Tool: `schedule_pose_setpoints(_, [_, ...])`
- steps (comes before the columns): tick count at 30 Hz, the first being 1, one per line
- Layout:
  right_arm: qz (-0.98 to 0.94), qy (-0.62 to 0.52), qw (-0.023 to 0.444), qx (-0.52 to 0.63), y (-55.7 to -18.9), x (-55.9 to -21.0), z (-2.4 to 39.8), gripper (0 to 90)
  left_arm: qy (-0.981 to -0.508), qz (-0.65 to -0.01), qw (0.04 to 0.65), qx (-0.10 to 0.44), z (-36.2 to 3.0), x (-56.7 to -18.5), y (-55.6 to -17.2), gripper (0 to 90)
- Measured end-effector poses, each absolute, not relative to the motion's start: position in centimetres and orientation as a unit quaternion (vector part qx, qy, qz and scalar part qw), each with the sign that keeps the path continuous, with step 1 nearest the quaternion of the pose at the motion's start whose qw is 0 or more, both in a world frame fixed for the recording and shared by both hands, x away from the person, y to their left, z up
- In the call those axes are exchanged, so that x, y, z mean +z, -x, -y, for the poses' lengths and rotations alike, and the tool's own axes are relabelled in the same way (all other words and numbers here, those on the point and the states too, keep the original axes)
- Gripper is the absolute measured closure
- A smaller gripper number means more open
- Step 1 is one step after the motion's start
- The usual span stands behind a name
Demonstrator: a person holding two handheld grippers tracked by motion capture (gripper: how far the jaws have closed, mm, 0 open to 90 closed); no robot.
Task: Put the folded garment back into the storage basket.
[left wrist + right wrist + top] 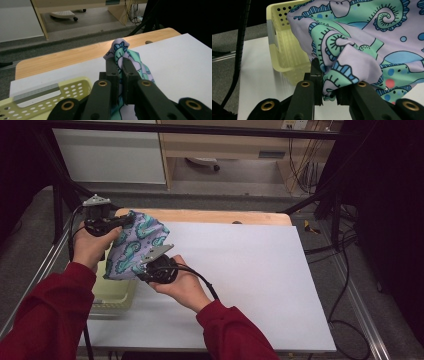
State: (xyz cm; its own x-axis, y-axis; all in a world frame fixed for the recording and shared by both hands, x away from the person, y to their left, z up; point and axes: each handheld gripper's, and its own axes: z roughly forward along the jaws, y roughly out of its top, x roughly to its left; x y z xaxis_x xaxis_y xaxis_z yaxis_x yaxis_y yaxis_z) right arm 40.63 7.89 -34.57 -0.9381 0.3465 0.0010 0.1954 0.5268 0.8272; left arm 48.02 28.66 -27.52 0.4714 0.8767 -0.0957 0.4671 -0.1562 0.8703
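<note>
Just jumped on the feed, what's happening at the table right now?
A person is holding a patterned cloth up off the white table between two tools. The left hand-held gripper is shut on the cloth's upper edge, and the right hand-held gripper is shut on a fold lower down. The cloth hangs beside and partly over a pale yellow basket at the table's left edge. It is not spread out or laid flat yet.
</note>
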Motion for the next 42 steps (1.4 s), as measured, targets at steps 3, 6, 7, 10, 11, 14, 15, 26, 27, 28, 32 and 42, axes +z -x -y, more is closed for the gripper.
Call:
schedule_pose_setpoints(3, [-0.864, -0.164, 0.078, 0.469, -40.8, -34.6, -8.3, 79.2, -0.723, -0.465, 0.458, 0.226, -29.2, -27.5, -48.0, 85.9])
schedule_pose_setpoints(6, [-0.864, -0.165, 0.077, 0.470, -40.9, -34.6, -8.8, 79.2, -0.721, -0.466, 0.459, 0.229, -29.7, -27.4, -48.0, 86.0])
schedule_pose_setpoints(7, [-0.864, -0.164, 0.079, 0.470, -41.0, -34.6, -9.0, 79.2, -0.721, -0.466, 0.458, 0.231, -29.9, -27.3, -48.0, 85.9])
schedule_pose_setpoints(10, [-0.862, -0.164, 0.077, 0.473, -41.2, -34.5, -9.8, 79.2, -0.719, -0.468, 0.458, 0.235, -30.6, -27.1, -48.0, 85.9])
schedule_pose_setpoints(11, [-0.862, -0.164, 0.077, 0.473, -41.2, -34.5, -9.8, 79.2, -0.717, -0.469, 0.459, 0.236, -30.8, -27.1, -48.0, 85.9])
schedule_pose_setpoints(14, [-0.858, -0.165, 0.076, 0.480, -41.4, -34.3, -10.4, 79.2, -0.715, -0.470, 0.461, 0.237, -31.4, -27.1, -48.1, 86.0])
schedule_pose_setpoints(15, [-0.857, -0.166, 0.075, 0.482, -41.4, -34.3, -10.6, 79.2, -0.712, -0.471, 0.463, 0.239, -31.7, -27.0, -48.0, 85.9])
schedule_pose_setpoints(26, [-0.854, -0.168, 0.071, 0.488, -41.7, -34.2, -11.8, 79.2, -0.707, -0.473, 0.466, 0.242, -32.4, -26.8, -48.0, 86.0])
schedule_pose_setpoints(27, [-0.854, -0.169, 0.072, 0.487, -41.7, -34.3, -11.9, 79.2, -0.707, -0.473, 0.466, 0.242, -32.4, -26.8, -48.0, 85.9])
schedule_pose_setpoints(28, [-0.854, -0.167, 0.073, 0.487, -41.8, -34.3, -12.0, 79.2, -0.707, -0.473, 0.466, 0.242, -32.4, -26.8, -48.0, 85.9])
schedule_pose_setpoints(32, [-0.854, -0.165, 0.074, 0.487, -41.8, -34.3, -12.4, 79.2, -0.707, -0.473, 0.466, 0.242, -32.5, -26.8, -48.0, 85.9])
schedule_pose_setpoints(42, [-0.857, -0.163, 0.075, 0.483, -41.8, -34.3, -13.0, 79.2, -0.707, -0.475, 0.462, 0.248, -32.9, -26.9, -48.2, 85.9])
